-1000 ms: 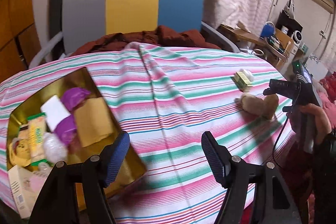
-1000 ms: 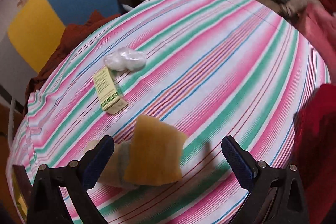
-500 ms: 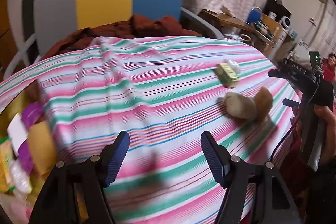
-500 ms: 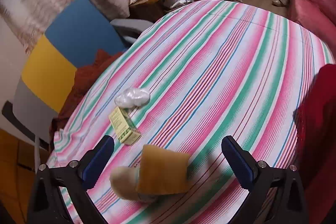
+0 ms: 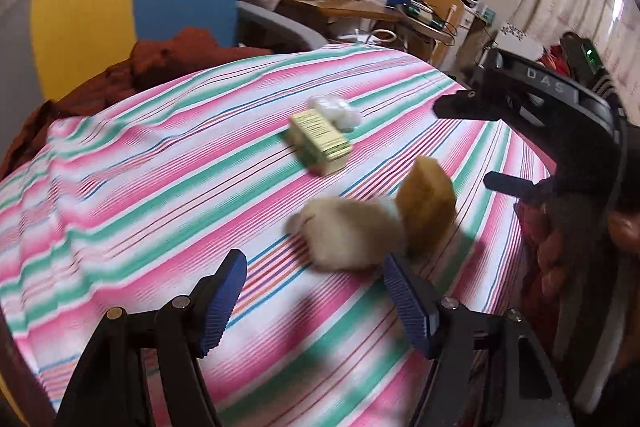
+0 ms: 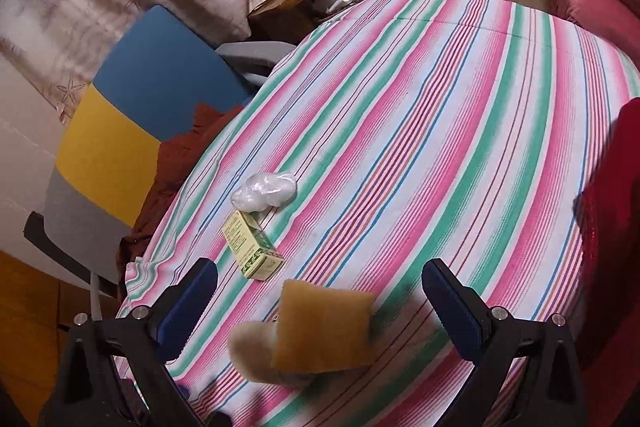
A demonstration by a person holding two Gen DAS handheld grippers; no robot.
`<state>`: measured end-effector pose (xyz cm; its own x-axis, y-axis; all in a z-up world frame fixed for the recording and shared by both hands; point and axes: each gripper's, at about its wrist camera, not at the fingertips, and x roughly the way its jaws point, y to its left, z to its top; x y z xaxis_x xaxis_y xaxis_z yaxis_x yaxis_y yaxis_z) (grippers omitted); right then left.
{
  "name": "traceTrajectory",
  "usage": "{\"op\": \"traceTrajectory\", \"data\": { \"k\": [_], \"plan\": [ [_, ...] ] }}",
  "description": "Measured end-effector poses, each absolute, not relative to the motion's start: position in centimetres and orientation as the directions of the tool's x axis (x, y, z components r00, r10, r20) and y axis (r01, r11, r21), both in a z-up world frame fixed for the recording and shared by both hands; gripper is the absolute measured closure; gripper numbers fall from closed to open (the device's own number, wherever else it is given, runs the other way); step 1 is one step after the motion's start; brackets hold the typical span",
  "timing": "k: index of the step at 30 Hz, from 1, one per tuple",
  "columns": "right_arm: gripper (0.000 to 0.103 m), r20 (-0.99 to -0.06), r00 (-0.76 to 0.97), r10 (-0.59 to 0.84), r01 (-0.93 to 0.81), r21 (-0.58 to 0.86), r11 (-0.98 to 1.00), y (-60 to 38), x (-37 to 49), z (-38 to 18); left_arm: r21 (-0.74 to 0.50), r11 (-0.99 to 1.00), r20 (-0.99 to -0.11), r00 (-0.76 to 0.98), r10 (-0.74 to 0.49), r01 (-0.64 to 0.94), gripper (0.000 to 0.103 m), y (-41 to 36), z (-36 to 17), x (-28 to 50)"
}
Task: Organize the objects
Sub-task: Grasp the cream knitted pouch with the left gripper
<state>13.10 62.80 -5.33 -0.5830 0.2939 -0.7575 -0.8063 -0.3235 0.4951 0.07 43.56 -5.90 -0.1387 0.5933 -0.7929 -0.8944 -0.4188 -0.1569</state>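
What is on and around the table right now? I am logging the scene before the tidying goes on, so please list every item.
Tablecloth: one, pink, green and white stripes, covering the table.
Box: one, pale green and cream, lying on the cloth.
Plastic bag: one, white, crumpled, just beyond the box.
Sponge: one, mustard yellow, standing on edge near the front.
Fluffy pad: one, cream, leaning against the sponge.
Chair: one, blue, yellow and grey back, behind the table.
Brown cloth: one, heaped on the chair.
Side table: one, wooden, cluttered, in the background.
Left gripper: open, empty.
Right gripper: open, empty, sponge between its fingers.
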Motion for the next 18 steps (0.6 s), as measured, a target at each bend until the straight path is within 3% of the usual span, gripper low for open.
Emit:
{"op": "traceTrajectory", "data": {
  "k": [4, 8, 13, 14, 18],
  "plan": [
    [0.000, -0.759, -0.588, 0.281, -0.803, 0.505, -0.316, 62.9, 13.1, -5.6, -0.147, -0.399, -0.801, -0.128, 0.585, -0.905, 0.021, 46.3, -6.7, 0.4],
    [0.000, -0.760, -0.589, 0.276, -0.803, 0.509, -0.311, 63.2, 13.0, -5.8, -0.161, -0.376, -0.811, -0.094, 0.577, -0.913, 0.021, 48.0, -7.7, 0.3],
    [0.000, -0.766, -0.582, 0.272, -0.807, 0.502, -0.312, 63.4, 12.7, -6.0, -0.122, -0.365, -0.843, -0.098, 0.529, -0.923, 0.021, 50.0, -9.7, 0.4],
    [0.000, -0.768, -0.580, 0.270, -0.808, 0.500, -0.312, 63.4, 12.7, -6.0, -0.117, -0.368, -0.844, -0.103, 0.526, -0.922, 0.026, 50.0, -10.0, 0.4],
    [0.000, -0.775, -0.573, 0.266, -0.814, 0.499, -0.298, 63.6, 12.8, -6.4, -0.185, -0.378, -0.824, -0.066, 0.562, -0.907, 0.030, 48.5, -10.4, -0.3]
  ]
}}
